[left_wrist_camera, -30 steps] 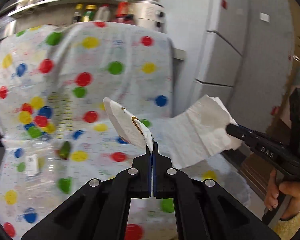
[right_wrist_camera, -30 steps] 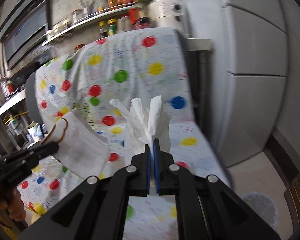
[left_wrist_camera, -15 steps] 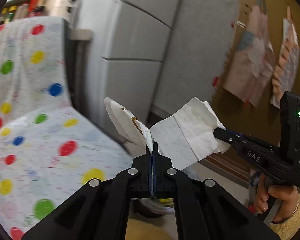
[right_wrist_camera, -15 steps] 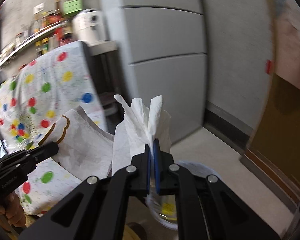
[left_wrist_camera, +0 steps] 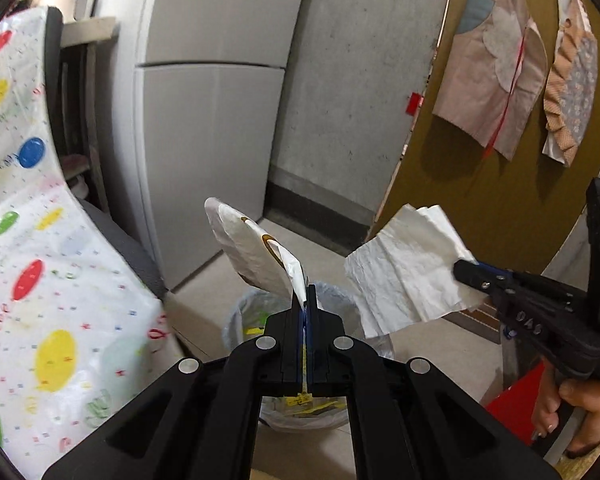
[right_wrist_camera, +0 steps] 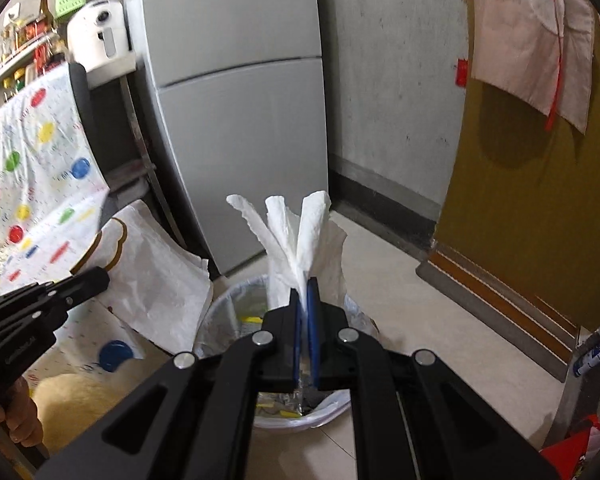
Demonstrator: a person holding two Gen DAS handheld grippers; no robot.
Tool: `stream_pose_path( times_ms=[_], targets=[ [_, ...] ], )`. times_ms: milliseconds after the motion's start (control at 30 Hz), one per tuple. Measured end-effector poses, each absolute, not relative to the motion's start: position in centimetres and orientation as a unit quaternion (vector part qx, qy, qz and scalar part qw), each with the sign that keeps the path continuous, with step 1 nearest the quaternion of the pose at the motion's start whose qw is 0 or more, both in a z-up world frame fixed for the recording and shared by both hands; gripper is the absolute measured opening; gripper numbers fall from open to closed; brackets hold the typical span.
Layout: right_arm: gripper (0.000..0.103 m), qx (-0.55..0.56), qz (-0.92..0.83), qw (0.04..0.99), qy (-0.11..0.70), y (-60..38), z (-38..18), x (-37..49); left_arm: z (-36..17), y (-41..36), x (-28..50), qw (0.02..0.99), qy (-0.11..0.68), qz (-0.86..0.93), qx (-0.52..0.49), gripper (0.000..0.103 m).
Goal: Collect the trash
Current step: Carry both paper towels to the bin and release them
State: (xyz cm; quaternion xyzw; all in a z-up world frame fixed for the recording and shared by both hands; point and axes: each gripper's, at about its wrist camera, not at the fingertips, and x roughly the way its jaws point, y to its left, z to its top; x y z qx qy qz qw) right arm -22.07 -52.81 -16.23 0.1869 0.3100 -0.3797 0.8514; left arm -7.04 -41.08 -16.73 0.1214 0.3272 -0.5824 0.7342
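- The left gripper (left_wrist_camera: 306, 300), black with blue pads, has its jaws pressed together on a flat white paper wrapper with a brown curved print (left_wrist_camera: 256, 252); the wrapper stands up and leans to the left of the fingertips.
- The right gripper (right_wrist_camera: 304, 292) is likewise clamped tight, pinching a crumpled white paper towel (right_wrist_camera: 300, 232) whose folds fan upward from between the pads.
- In the left wrist view the paper towel (left_wrist_camera: 408, 268) hangs from the right gripper (left_wrist_camera: 466, 270) at the right side, with a hand (left_wrist_camera: 576, 412) on the handle below.
- In the right wrist view the wrapper (right_wrist_camera: 152, 280) juts from the left gripper (right_wrist_camera: 98, 280) at the left side.
- Just beyond and below both sets of fingertips sits a round trash bin lined with a clear plastic bag (right_wrist_camera: 228, 308), on a pale tiled floor (right_wrist_camera: 400, 288); yellow scraps lie inside it.
- Both pieces of trash are held in the air above the bin's mouth, apart from each other.
- To the left is a table draped in a white cloth with coloured dots (left_wrist_camera: 40, 280).
- Behind the bin stands a grey refrigerator (right_wrist_camera: 240, 120), then a grey concrete wall (left_wrist_camera: 360, 80).
- To the right, garments (left_wrist_camera: 496, 80) hang against an olive-brown door (right_wrist_camera: 520, 200).
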Motion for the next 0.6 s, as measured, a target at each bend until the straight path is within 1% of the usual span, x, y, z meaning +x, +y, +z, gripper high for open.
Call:
stream_pose_path(
  times_ms=[233,300,333,367,400,433,600],
  targets=[
    [0.004,0.238,-0.367,0.830,0.346,-55.7,-20.4,-19.8,-18.1,-43.9,-6.5,0.720,0.355,-0.580,0.136,0.005],
    [0.005,0.254,-0.359,0.825,0.355,-56.5,-21.4,-19.1,-18.1,-44.2,-6.1,0.720,0.358,-0.579,0.137,0.013],
    [0.010,0.262,-0.356,0.821,0.361,-56.9,-21.9,-18.8,-18.0,-44.2,-5.9,0.718,0.361,-0.579,0.135,0.026],
    [0.018,0.274,-0.352,0.815,0.371,-57.3,-22.5,-18.5,-17.9,-44.0,-5.6,0.719,0.363,-0.578,0.131,0.045],
    [0.042,0.277,-0.353,0.813,0.371,-57.4,-22.7,-18.5,-17.9,-43.8,-5.4,0.721,0.362,-0.576,0.127,0.052],
    [0.055,0.277,-0.354,0.813,0.371,-57.4,-22.8,-18.4,-17.8,-43.5,-5.2,0.723,0.360,-0.577,0.121,0.053],
    [0.056,0.276,-0.356,0.815,0.364,-56.8,-21.8,-18.7,-17.2,-42.3,-4.3,0.732,0.365,-0.565,0.109,0.053]
  ],
)
